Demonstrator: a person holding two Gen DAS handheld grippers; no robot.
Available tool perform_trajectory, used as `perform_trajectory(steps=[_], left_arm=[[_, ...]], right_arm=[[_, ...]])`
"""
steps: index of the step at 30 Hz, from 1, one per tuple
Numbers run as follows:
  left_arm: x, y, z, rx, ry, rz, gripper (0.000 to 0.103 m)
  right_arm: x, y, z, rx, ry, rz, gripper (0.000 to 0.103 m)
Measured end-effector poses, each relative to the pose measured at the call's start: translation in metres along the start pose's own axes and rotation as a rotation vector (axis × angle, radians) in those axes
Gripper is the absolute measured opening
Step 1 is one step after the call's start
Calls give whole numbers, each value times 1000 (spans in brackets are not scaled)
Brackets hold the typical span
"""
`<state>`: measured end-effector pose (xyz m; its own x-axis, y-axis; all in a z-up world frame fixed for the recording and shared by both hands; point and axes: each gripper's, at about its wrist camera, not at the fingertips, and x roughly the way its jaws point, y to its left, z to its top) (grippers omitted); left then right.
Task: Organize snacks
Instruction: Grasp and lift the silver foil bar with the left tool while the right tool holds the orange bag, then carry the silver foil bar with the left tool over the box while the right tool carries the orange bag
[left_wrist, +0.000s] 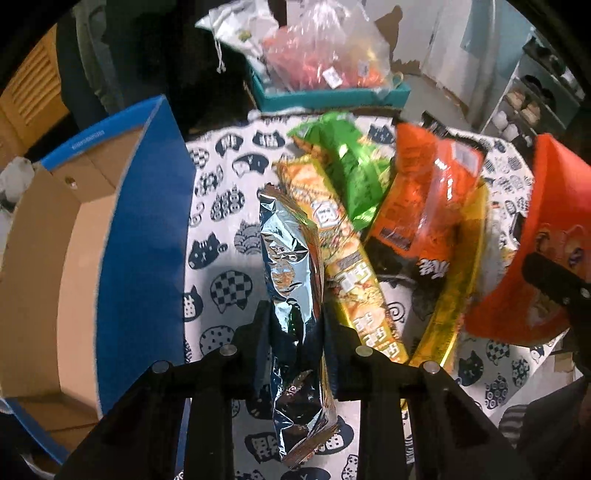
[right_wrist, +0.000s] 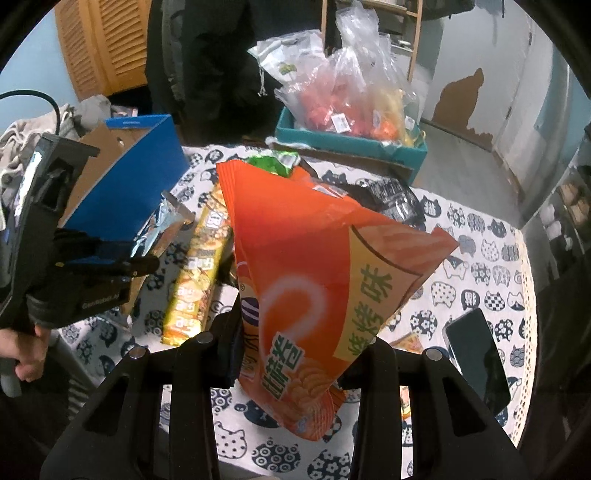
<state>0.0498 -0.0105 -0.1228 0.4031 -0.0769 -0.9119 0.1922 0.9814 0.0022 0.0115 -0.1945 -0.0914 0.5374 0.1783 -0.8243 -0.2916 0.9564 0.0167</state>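
My left gripper (left_wrist: 293, 321) is shut on a silver foil snack packet (left_wrist: 290, 291) and holds it above the cat-print tablecloth (left_wrist: 221, 206), just right of the open blue cardboard box (left_wrist: 140, 221). My right gripper (right_wrist: 299, 347) is shut on a large orange chip bag (right_wrist: 306, 280), held upright over the table; it also shows at the right of the left wrist view (left_wrist: 535, 251). A yellow snack pack (left_wrist: 347, 266), a green bag (left_wrist: 351, 170) and an orange-black bag (left_wrist: 428, 199) lie piled on the table. The left gripper with the foil packet (right_wrist: 162, 229) shows in the right wrist view.
A teal box (right_wrist: 351, 144) with clear plastic bags of snacks (right_wrist: 351, 92) stands beyond the table's far edge. A dark phone (right_wrist: 476, 354) lies at the table's right side. A black packet (right_wrist: 391, 195) lies behind the chip bag. The blue box (right_wrist: 136, 184) is at the left.
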Motion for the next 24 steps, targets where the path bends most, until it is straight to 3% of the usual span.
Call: perform_trajectory(steps=[14, 24], left_arm=[[-61, -2, 5, 55, -175, 11, 26], [-94, 29, 11, 1, -254, 12, 26]], right_arm=[[-10, 19, 28, -12, -49, 31, 34], [-23, 41, 60, -27, -99, 81, 34]])
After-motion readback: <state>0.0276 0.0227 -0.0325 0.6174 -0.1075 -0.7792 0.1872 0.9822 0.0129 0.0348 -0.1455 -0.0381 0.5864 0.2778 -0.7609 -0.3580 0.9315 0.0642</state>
